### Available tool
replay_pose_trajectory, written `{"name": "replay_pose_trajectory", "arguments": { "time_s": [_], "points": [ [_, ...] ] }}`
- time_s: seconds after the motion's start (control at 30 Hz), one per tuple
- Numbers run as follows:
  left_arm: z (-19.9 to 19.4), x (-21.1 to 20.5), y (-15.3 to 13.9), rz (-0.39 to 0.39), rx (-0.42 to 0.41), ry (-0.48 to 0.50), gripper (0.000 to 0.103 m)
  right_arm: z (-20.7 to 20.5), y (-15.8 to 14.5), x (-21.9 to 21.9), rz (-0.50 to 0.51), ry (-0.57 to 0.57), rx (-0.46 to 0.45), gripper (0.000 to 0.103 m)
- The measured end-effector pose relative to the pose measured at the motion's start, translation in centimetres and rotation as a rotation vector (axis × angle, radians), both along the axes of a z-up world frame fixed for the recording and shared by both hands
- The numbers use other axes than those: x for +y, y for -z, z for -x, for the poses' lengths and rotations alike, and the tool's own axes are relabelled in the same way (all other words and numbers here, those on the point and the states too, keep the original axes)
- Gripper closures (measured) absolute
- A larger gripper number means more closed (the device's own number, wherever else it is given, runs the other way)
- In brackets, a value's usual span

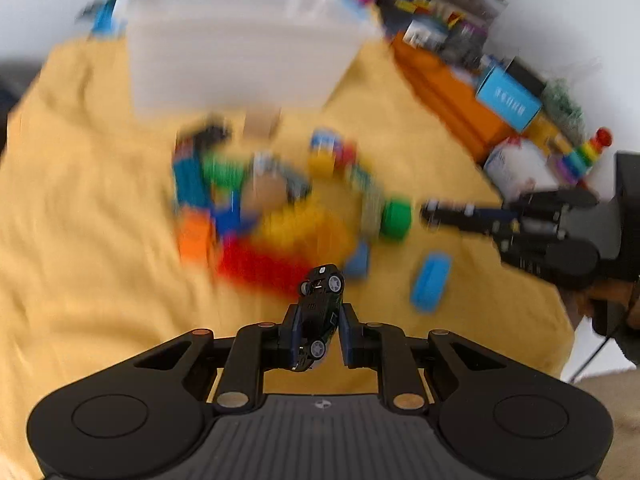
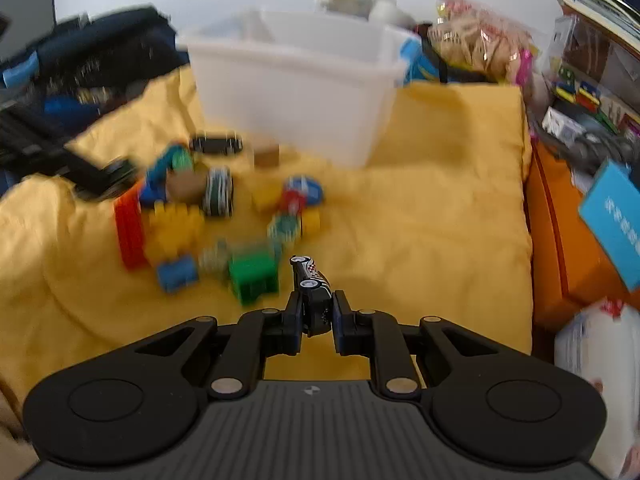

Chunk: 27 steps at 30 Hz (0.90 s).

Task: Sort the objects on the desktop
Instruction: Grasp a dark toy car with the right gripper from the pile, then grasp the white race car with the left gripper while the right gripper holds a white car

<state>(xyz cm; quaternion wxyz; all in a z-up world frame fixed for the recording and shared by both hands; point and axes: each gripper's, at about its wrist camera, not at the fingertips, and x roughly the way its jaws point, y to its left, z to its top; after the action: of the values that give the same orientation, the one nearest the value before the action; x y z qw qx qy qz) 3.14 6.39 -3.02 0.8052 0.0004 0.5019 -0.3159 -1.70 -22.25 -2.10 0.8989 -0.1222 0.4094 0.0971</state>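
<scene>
My left gripper (image 1: 318,320) is shut on a small black toy car (image 1: 320,304) held nose-up above the yellow cloth (image 1: 92,216). My right gripper (image 2: 317,312) is shut on a black and white toy car (image 2: 314,284); it also shows at the right edge of the left wrist view as the right gripper (image 1: 436,208). A blurred heap of coloured building blocks (image 1: 280,220) lies on the cloth ahead of both grippers, blocks (image 2: 180,232). Behind the heap stands a translucent white bin (image 2: 296,92), bin (image 1: 240,40).
An orange box (image 2: 560,240) with a blue carton (image 2: 616,220) borders the cloth on the right. A dark bag (image 2: 100,56) lies at the back left. Snack bags (image 2: 480,40) and stacked boxes crowd the back right. A rainbow stacking toy (image 1: 584,156) stands far right.
</scene>
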Motion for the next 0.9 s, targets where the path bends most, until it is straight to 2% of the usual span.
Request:
{"name": "replay_pose_trajectory", "arguments": {
  "time_s": [0.1, 0.17, 0.23, 0.37, 0.43, 0.53, 0.6, 0.7, 0.8, 0.9],
  "points": [
    [1.0, 0.8, 2.1, 0.024, 0.04, -0.065, 0.08, 0.8, 1.6, 1.4, 0.165, -0.031, -0.029, 0.086],
    [1.4, 2.5, 1.9, 0.061, 0.052, -0.119, 0.077, 1.1, 2.3, 2.3, 0.211, -0.075, -0.027, 0.085],
    [1.3, 3.5, 1.3, 0.067, 0.029, -0.179, 0.071, 1.5, 2.5, 3.1, 0.226, -0.116, -0.02, 0.082],
    [0.8, 5.2, 0.3, -0.015, -0.04, -0.248, 0.07, 2.2, 1.9, 3.4, 0.126, -0.127, -0.015, 0.072],
    [1.0, 5.7, -0.4, 0.003, -0.051, -0.244, 0.07, 2.4, 1.9, 3.5, 0.097, -0.115, -0.013, 0.071],
    [1.7, 4.9, -1.3, 0.002, -0.097, -0.166, 0.062, 2.5, 1.2, 3.1, 0.045, -0.072, -0.001, 0.071],
    [2.3, 3.7, -1.5, -0.036, -0.139, -0.107, 0.059, 2.2, 0.5, 2.2, -0.034, -0.015, 0.015, 0.069],
    [2.7, 1.7, -0.8, -0.113, -0.168, -0.05, 0.058, 1.2, 0.0, 0.8, -0.157, 0.099, 0.05, 0.064],
    [2.6, 0.4, 0.0, -0.156, -0.187, -0.025, 0.058, -0.5, 0.5, -0.1, -0.282, 0.211, 0.109, 0.063],
    [2.2, 0.0, 0.6, -0.17, -0.185, -0.039, 0.058, -1.9, 1.7, 0.3, -0.284, 0.253, 0.145, 0.061]
  ]
}}
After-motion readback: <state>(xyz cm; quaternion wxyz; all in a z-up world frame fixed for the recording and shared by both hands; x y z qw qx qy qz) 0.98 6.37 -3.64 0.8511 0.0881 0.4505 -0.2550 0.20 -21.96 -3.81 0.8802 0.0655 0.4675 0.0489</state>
